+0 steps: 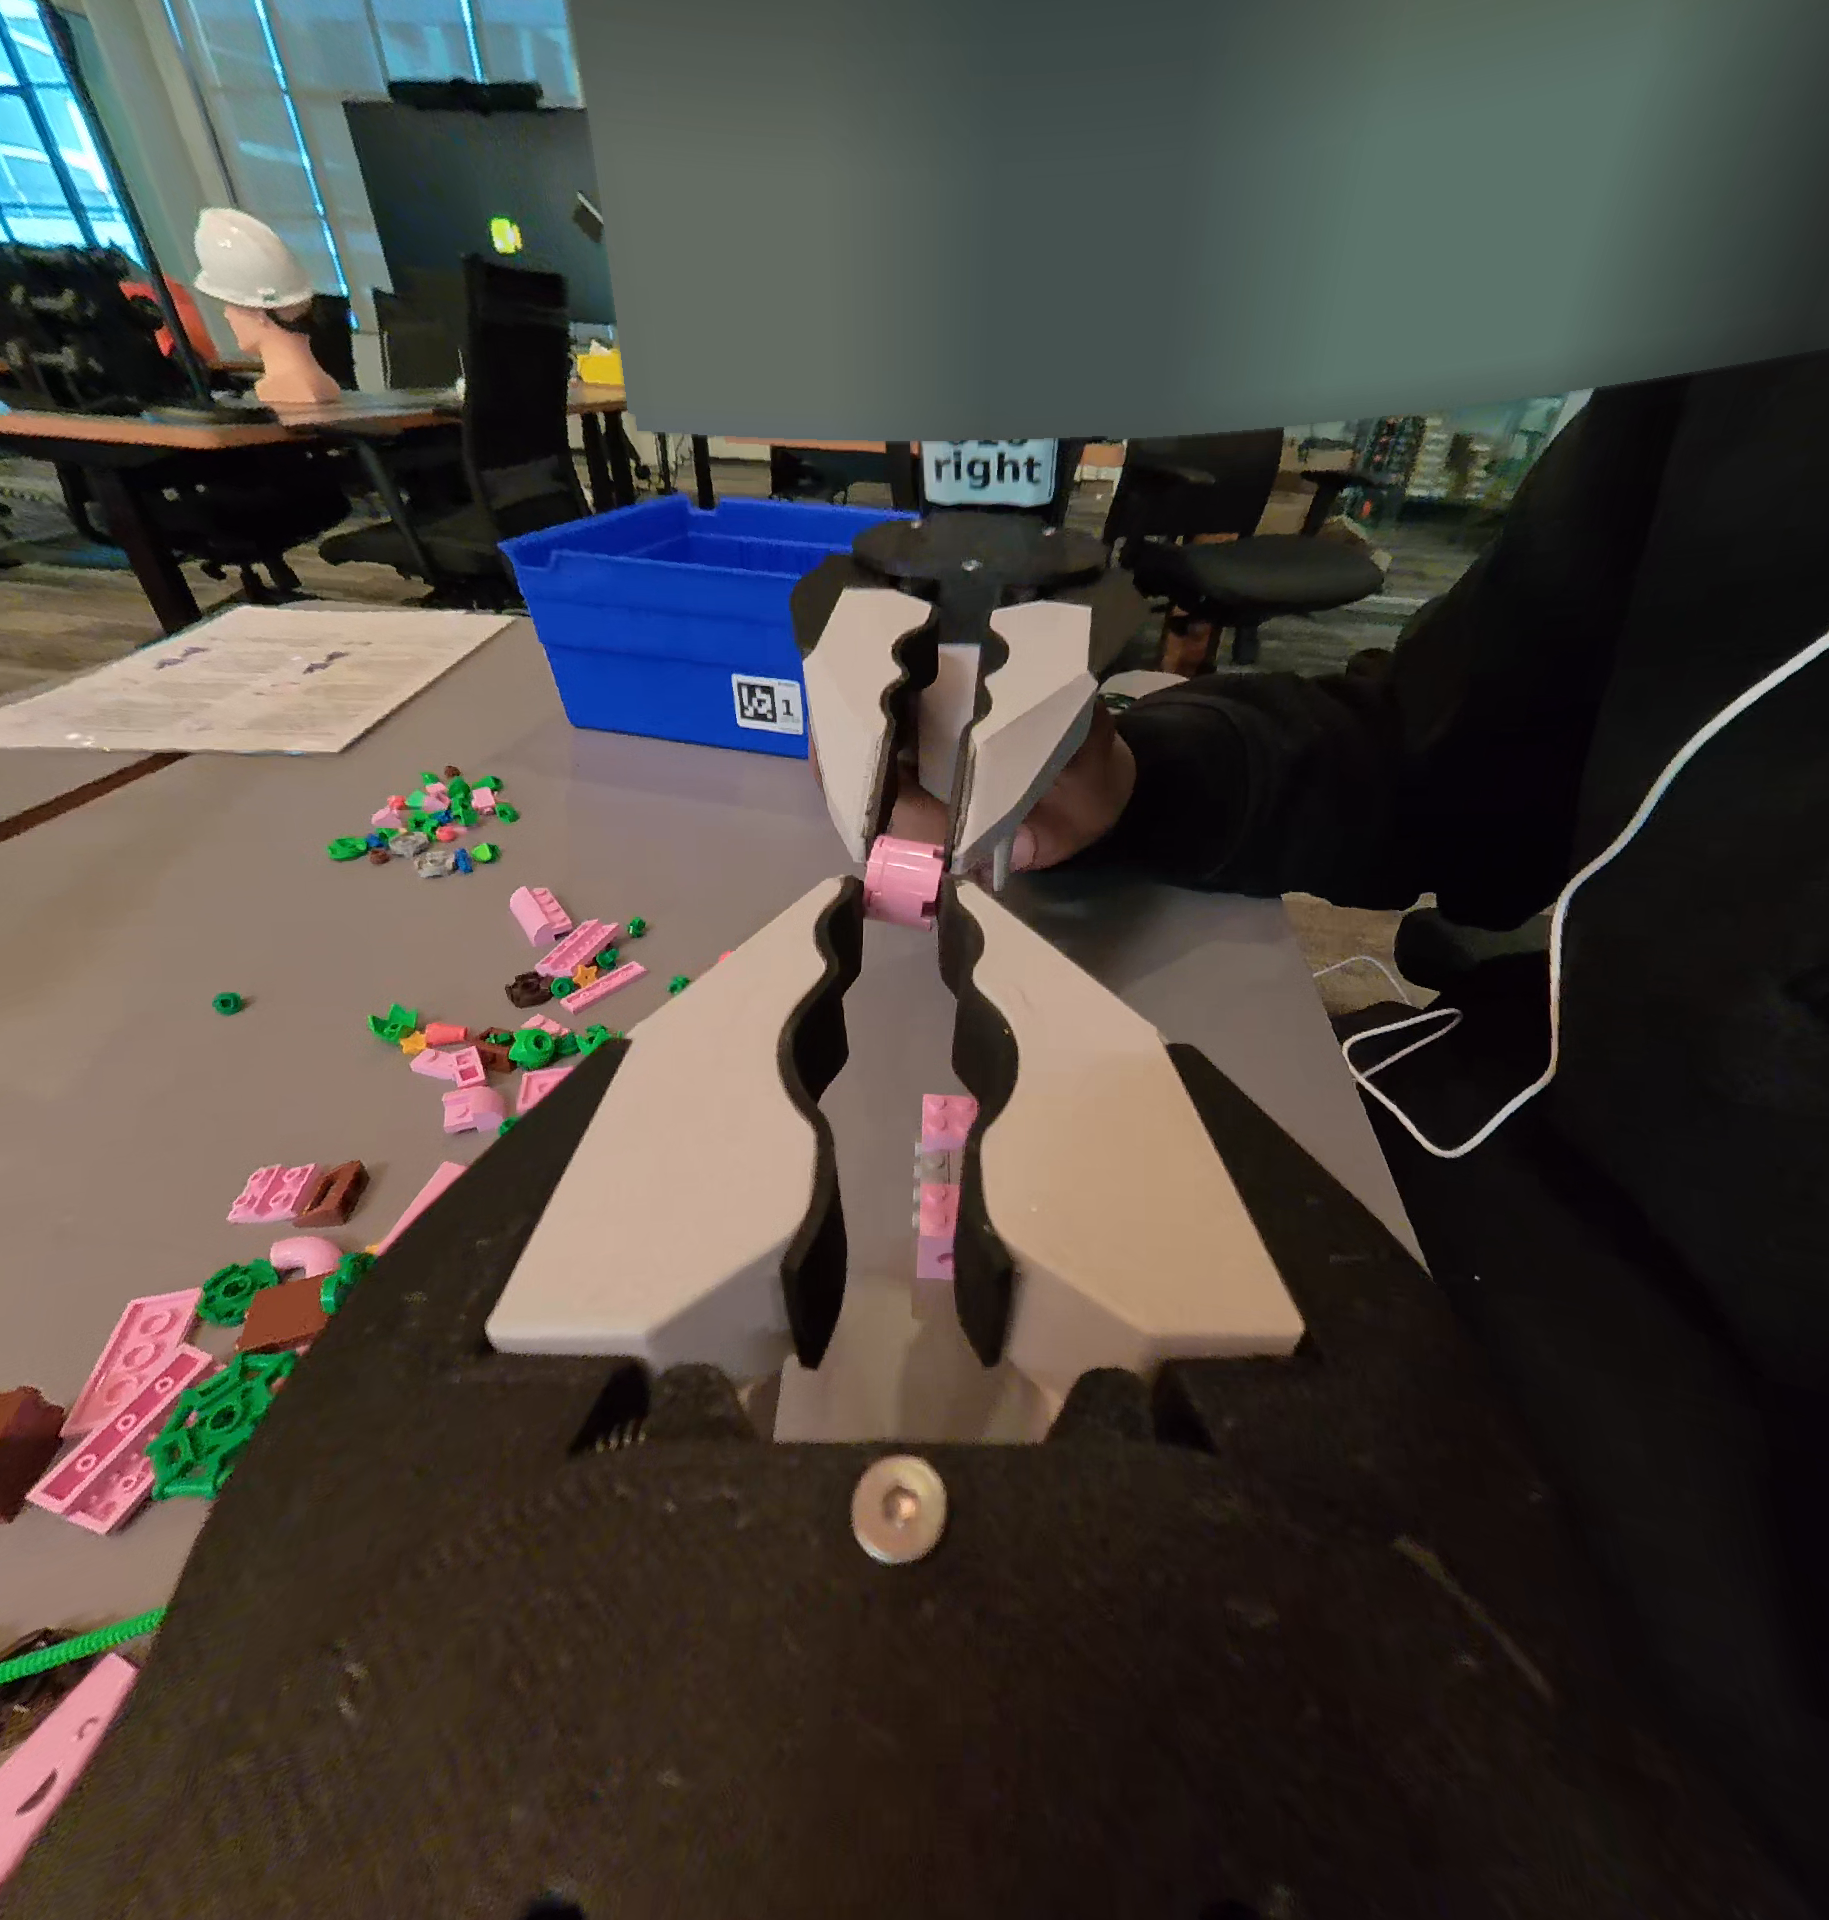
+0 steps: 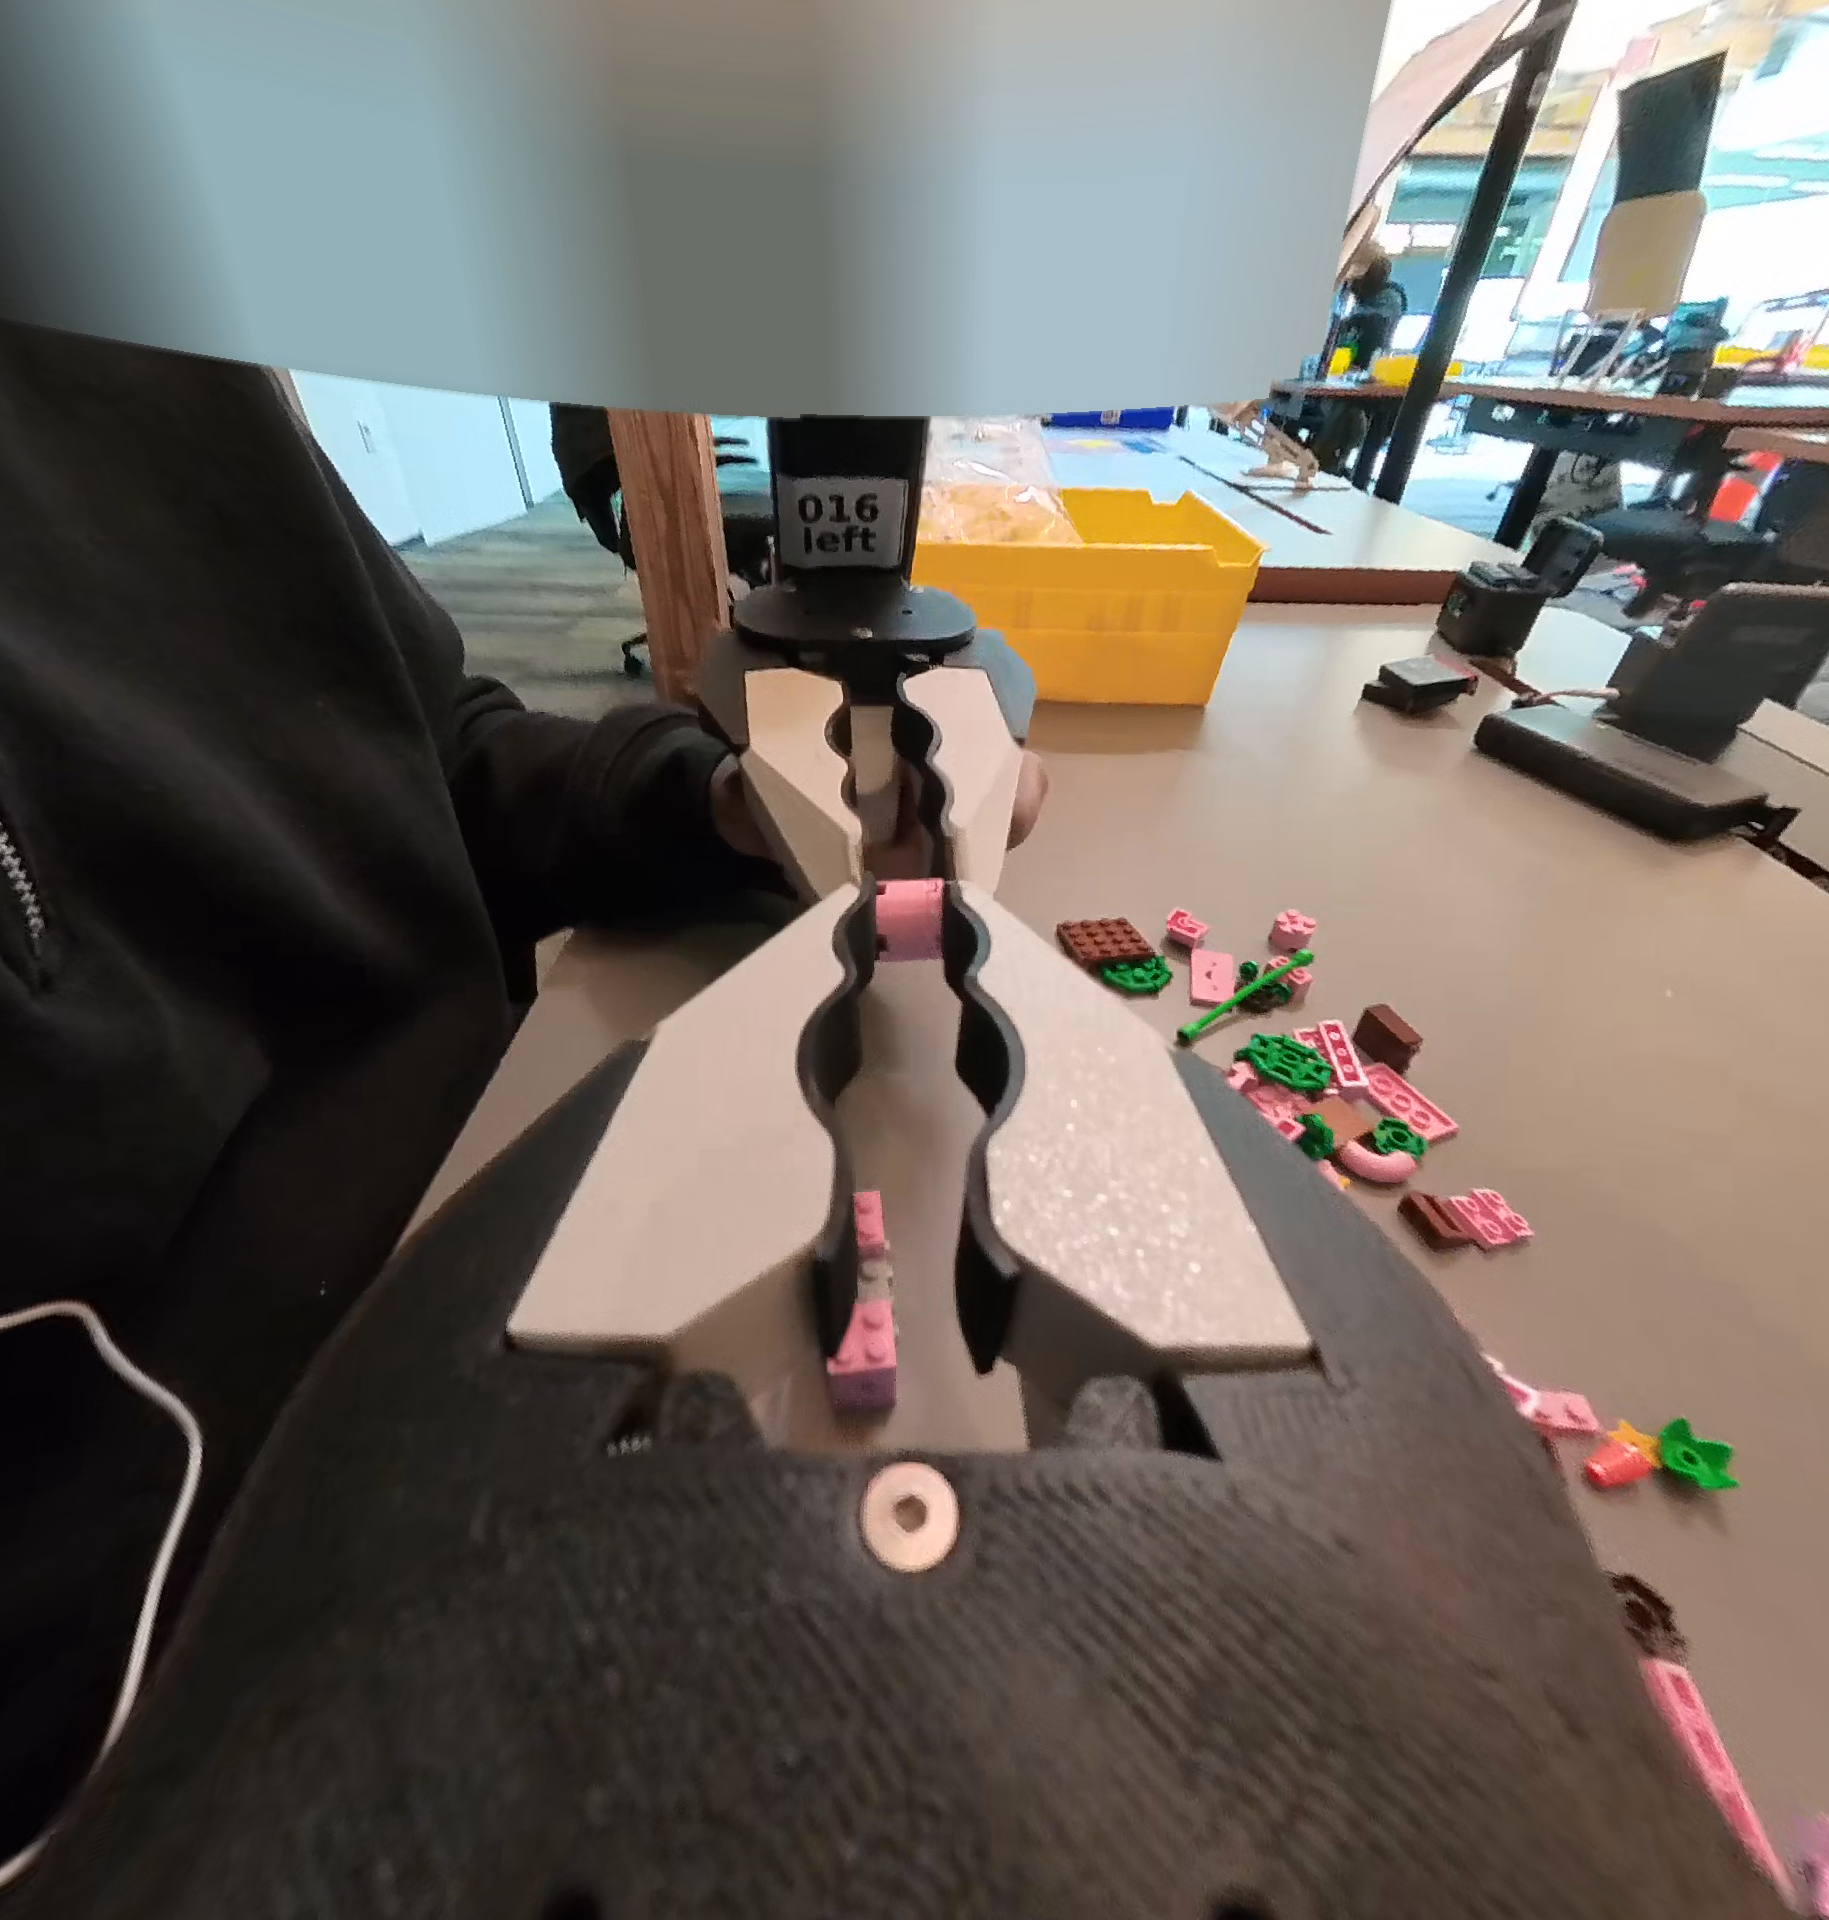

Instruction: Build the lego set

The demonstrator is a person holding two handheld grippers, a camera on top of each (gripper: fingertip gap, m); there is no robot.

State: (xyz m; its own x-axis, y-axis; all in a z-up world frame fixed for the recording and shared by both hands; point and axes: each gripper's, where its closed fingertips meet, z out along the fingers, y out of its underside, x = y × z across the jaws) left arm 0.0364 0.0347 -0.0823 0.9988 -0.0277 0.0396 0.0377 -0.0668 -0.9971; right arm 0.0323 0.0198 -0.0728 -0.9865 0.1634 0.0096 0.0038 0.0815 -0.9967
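Note:
A pink round brick (image 1: 902,883) is held in mid-air above the grey table (image 1: 681,831). My left gripper (image 1: 899,902) is shut on its near end. My right gripper (image 1: 925,854) faces it tip to tip and grips the far end. In the right wrist view the same brick (image 2: 908,923) sits between my right gripper's tips (image 2: 908,906), with the left gripper (image 2: 894,871) just beyond. I cannot tell if it is one piece or two joined. A short stack of pink bricks (image 1: 941,1184) (image 2: 868,1309) lies on the table below the fingers.
Loose pink, green and brown pieces (image 1: 453,821) (image 2: 1336,1081) are scattered over the table. A blue bin (image 1: 671,644) and a printed sheet (image 1: 245,675) are at the back. A yellow bin (image 2: 1118,603) and dark devices (image 2: 1616,769) stand farther off. The person's black sleeves sit at the table edge.

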